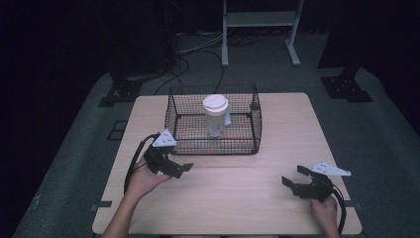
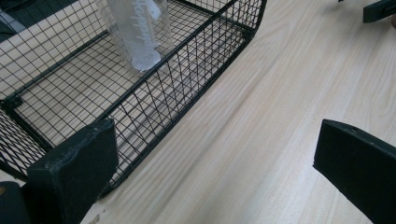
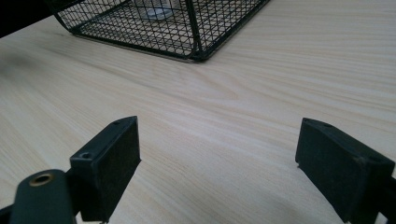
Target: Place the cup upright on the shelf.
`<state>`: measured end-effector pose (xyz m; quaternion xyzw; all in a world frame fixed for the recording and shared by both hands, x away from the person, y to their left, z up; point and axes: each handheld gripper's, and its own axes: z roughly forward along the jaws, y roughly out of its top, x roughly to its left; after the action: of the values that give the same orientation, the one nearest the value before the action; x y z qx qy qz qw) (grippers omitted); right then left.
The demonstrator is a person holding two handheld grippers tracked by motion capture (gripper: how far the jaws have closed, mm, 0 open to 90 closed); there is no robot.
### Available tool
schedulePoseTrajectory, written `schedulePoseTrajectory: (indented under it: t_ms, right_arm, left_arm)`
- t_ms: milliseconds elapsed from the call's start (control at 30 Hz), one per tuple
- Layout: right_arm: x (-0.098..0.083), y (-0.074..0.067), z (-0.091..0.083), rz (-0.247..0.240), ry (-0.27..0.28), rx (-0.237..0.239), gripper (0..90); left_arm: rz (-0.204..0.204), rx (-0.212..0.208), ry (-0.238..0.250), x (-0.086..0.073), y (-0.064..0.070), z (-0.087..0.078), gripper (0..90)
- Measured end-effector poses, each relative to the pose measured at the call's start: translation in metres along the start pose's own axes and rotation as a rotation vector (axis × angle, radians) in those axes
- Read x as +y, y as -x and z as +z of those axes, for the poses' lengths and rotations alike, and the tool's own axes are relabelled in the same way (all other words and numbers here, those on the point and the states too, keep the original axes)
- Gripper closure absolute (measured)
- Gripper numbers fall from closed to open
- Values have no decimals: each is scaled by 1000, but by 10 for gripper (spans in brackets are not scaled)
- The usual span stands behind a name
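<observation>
- Counter [image 1: 223, 198]: light wood-grain top, seen from above with dark floor around it.
- Black wire basket [image 1: 214, 145] sits on the far middle of the counter, open at the top, mesh walls on all four sides.
- Clear plastic cup [image 1: 215, 116] with a white lid stands upright inside the basket, near the centre of its floor. Something pale leans against its right side; too small to tell what.
- Left claw [image 1: 185, 167]: held in the person's left hand [image 1: 143, 179], just in front of the basket's near-left corner, pointing right and slightly toward the person. Jaws stand wide apart, nothing between them.
- Left gripper view: the basket's near wall [image 2: 177, 74] runs diagonally across, one black jaw close against its lower mesh at the bottom left; cannot tell if it touches. The cup's lower body [image 2: 137, 32] shows through the wire, with faint lettering on it.
- Right claw [image 1: 292, 177]: held in the right hand [image 1: 324, 208] at the near-right part of the counter, well apart from the basket, pointing left. Jaws spread open, bare wood between them.
- Right gripper view: both jaws low over the counter, basket corner [image 3: 196, 51] ahead at upper left, the cup's base [image 3: 156, 11] just visible through the mesh.
- Cable trails from each gripper back past the wrist.
</observation>
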<state>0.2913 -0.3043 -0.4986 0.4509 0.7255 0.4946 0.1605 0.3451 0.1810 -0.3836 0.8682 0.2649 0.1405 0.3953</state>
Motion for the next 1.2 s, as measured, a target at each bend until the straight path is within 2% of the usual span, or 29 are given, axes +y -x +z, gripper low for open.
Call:
schedulePoseTrajectory:
  t_ms: [200,333,600,700,967,1100,1200]
  right_arm:
    - [0,0,0,0,-1,0,129]
    - [0,0,0,-4,0,-2,129]
    - [0,0,0,-2,-1,-4,129]
    - [0,0,0,0,0,-3,129]
    - [0,0,-1,0,3,-1,129]
    - [0,1,-1,0,4,0,129]
    - [0,0,-1,-1,4,0,129]
  left_arm:
    - [-26,-15,16,-10,1,-1,0]
    - [-21,3,16,-18,3,0,0]
    - [-36,11,20,-33,7,4,0]
    - [-58,-14,54,-38,9,1,0]
    - [-76,-3,88,-54,12,-4,0]
    - [-84,32,120,-66,14,-9,0]
    - [-105,61,174,-79,16,-12,0]
